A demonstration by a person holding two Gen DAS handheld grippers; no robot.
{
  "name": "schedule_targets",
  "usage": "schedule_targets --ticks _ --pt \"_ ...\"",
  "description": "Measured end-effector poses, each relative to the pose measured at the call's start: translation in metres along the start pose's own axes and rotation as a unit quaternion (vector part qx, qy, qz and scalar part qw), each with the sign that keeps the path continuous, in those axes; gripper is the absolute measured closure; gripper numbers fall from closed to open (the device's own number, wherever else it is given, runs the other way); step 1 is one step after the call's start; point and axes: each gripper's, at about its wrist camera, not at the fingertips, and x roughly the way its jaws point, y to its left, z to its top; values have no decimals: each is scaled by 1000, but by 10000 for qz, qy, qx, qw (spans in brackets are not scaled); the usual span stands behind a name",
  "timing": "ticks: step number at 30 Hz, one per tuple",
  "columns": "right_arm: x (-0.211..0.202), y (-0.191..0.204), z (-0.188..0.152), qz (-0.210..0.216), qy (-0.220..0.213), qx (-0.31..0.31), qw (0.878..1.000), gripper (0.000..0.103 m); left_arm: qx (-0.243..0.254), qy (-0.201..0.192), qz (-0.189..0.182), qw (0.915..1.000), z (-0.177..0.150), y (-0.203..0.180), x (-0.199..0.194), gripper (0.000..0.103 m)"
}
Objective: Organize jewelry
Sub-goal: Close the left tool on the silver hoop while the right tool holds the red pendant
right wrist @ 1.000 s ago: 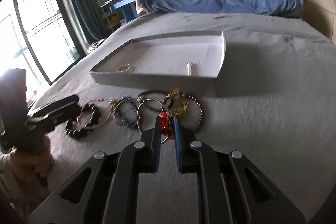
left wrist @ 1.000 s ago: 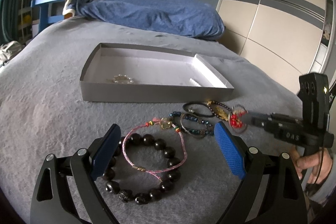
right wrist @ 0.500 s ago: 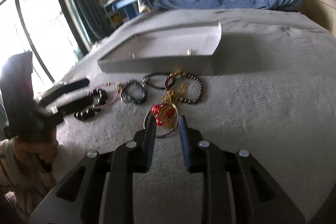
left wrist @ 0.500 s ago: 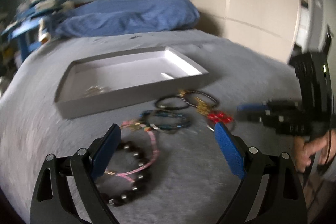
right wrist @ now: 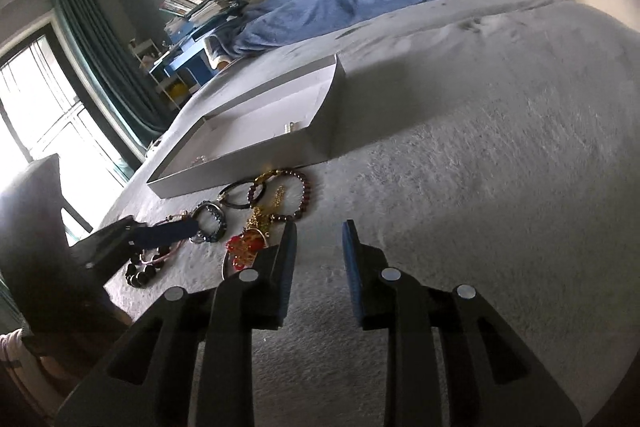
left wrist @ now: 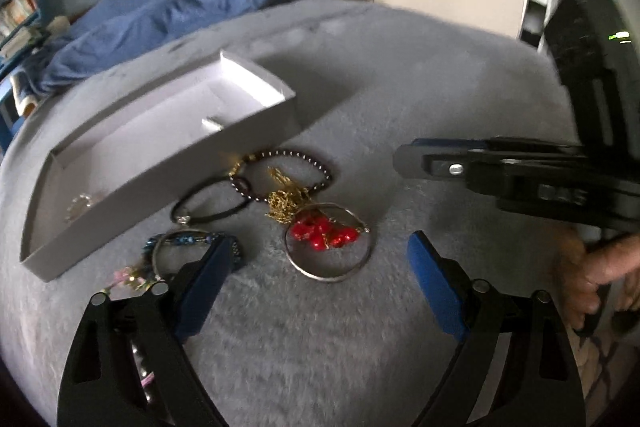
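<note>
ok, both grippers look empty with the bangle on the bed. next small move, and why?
Probably bring the left gripper forward and down over the silver bangle with the red charms, then shut on its near rim. The bangle lies flat on the grey blanket, outside the white box, roughly between the open jaws. The right gripper is open, off to its side.

left gripper (left wrist: 316, 277): black skeletal frame, triangular cutouts, silver round screws, blue rectangular pads (left wrist: 434, 285)
right gripper (right wrist: 318, 251): same black frame, four silver screws, blue pads on inner faces
right unit body (left wrist: 588, 75): black housing, small green LED, faint embossed lettering
hand (left wrist: 596, 275): bare skin, no sleeve visible
</note>
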Motion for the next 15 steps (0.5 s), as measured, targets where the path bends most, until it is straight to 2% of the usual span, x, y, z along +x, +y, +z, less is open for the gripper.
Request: schedule_targets --ticks 5,6,7,8,11,15 --pt "2 0 1 24 79 3 10000 79 -332 328 17 9989 6 11 19 27" --pt "2 0 1 24 102 -1 9999 79 -356 305 -10 9989 6 12 18 33" --pt "3 0 1 24 125 0 9999 79 -362 280 -44 9989 7 13 17 46" --pt "3 0 1 27 137 0 9999 79 -356 250 -137 9990 6 13 16 52" --pt "4 1 1 21 175 -20 9998 79 -329 160 -163 9992 5 11 11 52" --pt "7 5 1 -2 247 -88 9997 79 -351 -292 -215 9987 2 11 -10 52"
